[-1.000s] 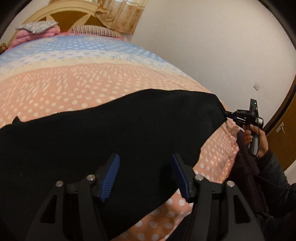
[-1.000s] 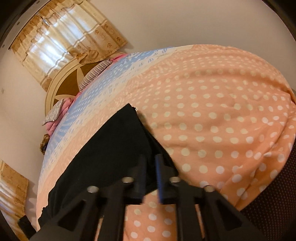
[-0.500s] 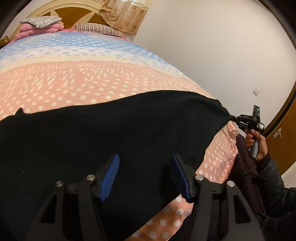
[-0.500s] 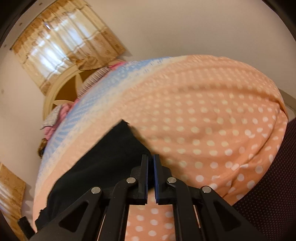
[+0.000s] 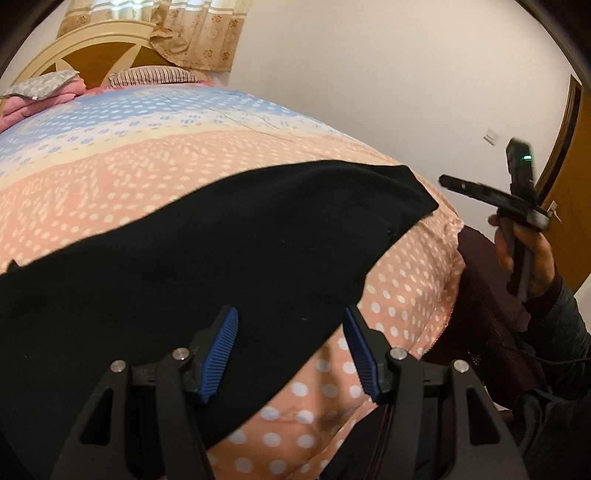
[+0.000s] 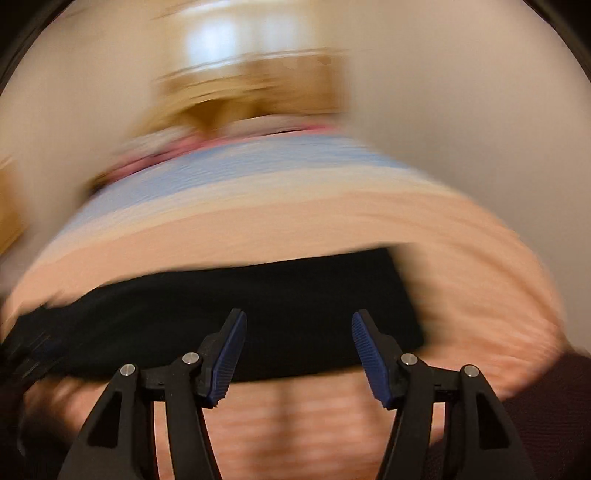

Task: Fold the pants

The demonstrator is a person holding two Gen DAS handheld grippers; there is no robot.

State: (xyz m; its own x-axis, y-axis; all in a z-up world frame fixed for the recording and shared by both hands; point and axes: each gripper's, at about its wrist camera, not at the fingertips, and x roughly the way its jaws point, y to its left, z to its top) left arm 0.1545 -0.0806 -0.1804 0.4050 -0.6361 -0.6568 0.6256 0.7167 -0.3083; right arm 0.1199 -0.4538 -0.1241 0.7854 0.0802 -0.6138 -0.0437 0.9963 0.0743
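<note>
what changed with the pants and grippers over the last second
The right gripper let go of the corner of the black pants and swung up and away from the bed edge; its fingers are opening with nothing between them. The corner now lies on the dotted bedspread. The left gripper stayed open above the pants.

- soft, warm, even indoor light; the curtained window (image 5: pixel 155 33) glows at the top.
- left wrist view is sharp, bowed by fisheye, black at the corners.
- right wrist view is heavily motion-smeared; only its gripper fingers (image 6: pixel 229 354) stay crisp.
</note>
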